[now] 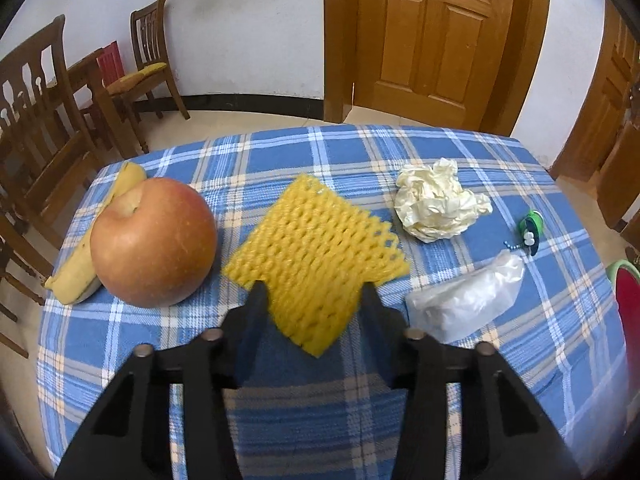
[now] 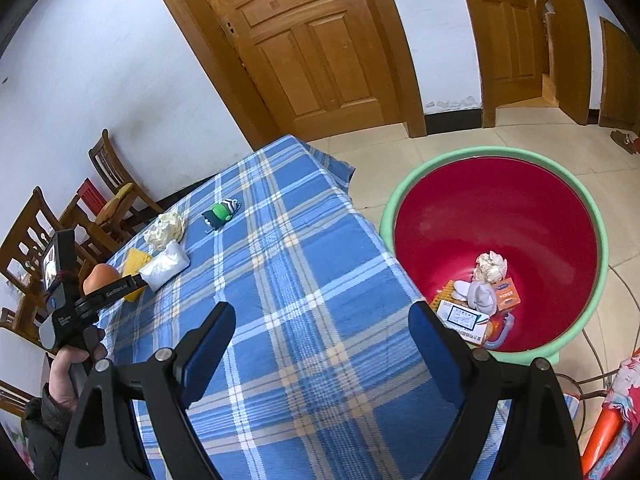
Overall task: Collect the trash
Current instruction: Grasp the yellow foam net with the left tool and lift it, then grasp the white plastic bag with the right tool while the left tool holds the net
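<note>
Left wrist view: on the plaid table [image 1: 280,380], your left gripper [image 1: 312,292] pinches the yellow foam net [image 1: 316,248] beside the apple [image 1: 154,242], while your right gripper [image 2: 322,320] gapes empty near the red bin [image 2: 496,216].

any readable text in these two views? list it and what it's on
"GenRobot.AI": white lettering along the finger arm of the left gripper, right wrist view.
White print on the left gripper's grey handle body: too small to read.
Print on the white card and orange packet in the red bin: too blurred to read.
Left wrist view: no text.
</note>
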`<action>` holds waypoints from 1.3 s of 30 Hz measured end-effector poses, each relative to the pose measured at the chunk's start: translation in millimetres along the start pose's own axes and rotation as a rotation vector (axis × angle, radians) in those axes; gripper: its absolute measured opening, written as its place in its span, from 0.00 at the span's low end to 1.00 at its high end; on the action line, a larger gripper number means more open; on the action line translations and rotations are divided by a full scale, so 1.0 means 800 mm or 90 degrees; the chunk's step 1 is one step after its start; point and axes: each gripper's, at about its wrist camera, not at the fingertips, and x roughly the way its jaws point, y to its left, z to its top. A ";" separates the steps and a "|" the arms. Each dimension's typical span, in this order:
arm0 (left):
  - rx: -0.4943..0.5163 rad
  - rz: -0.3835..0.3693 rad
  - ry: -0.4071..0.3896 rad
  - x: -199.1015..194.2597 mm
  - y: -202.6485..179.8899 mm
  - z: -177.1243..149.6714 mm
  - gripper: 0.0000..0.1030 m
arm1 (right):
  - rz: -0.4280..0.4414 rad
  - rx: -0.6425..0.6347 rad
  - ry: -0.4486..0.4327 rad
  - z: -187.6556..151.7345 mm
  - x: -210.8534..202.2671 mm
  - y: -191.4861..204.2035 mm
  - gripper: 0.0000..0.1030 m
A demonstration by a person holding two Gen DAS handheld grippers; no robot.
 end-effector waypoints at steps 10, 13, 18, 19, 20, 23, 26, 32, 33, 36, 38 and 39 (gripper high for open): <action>-0.055 -0.061 -0.002 -0.028 0.026 -0.012 0.22 | 0.023 -0.036 -0.009 0.009 -0.006 0.031 0.87; -0.065 -0.081 -0.014 -0.048 0.028 -0.020 0.22 | 0.032 -0.056 -0.015 0.013 -0.006 0.050 0.87; -0.088 -0.082 -0.042 -0.077 0.044 -0.033 0.22 | 0.044 -0.085 -0.015 0.015 0.004 0.081 0.87; -0.097 -0.078 -0.049 -0.082 0.050 -0.035 0.22 | 0.046 -0.088 -0.013 0.015 0.007 0.086 0.87; -0.106 -0.075 -0.054 -0.085 0.055 -0.037 0.22 | 0.049 -0.092 -0.010 0.015 0.013 0.093 0.87; -0.128 -0.063 -0.070 -0.093 0.072 -0.040 0.22 | 0.060 -0.102 0.004 0.014 0.031 0.114 0.87; -0.144 -0.044 -0.080 -0.096 0.086 -0.041 0.22 | 0.062 -0.118 0.015 0.013 0.052 0.135 0.87; -0.174 -0.044 -0.088 -0.094 0.107 -0.048 0.22 | 0.075 -0.155 0.041 0.011 0.093 0.175 0.88; -0.178 -0.045 -0.088 -0.092 0.109 -0.049 0.22 | 0.075 -0.162 0.045 0.011 0.098 0.180 0.89; -0.189 -0.051 -0.091 -0.092 0.115 -0.051 0.22 | 0.078 -0.184 0.056 0.011 0.117 0.200 0.95; -0.193 -0.055 -0.095 -0.093 0.117 -0.052 0.22 | 0.077 -0.203 0.061 0.011 0.130 0.214 0.95; -0.194 -0.056 -0.096 -0.093 0.118 -0.053 0.22 | 0.074 -0.210 0.062 0.011 0.134 0.219 0.95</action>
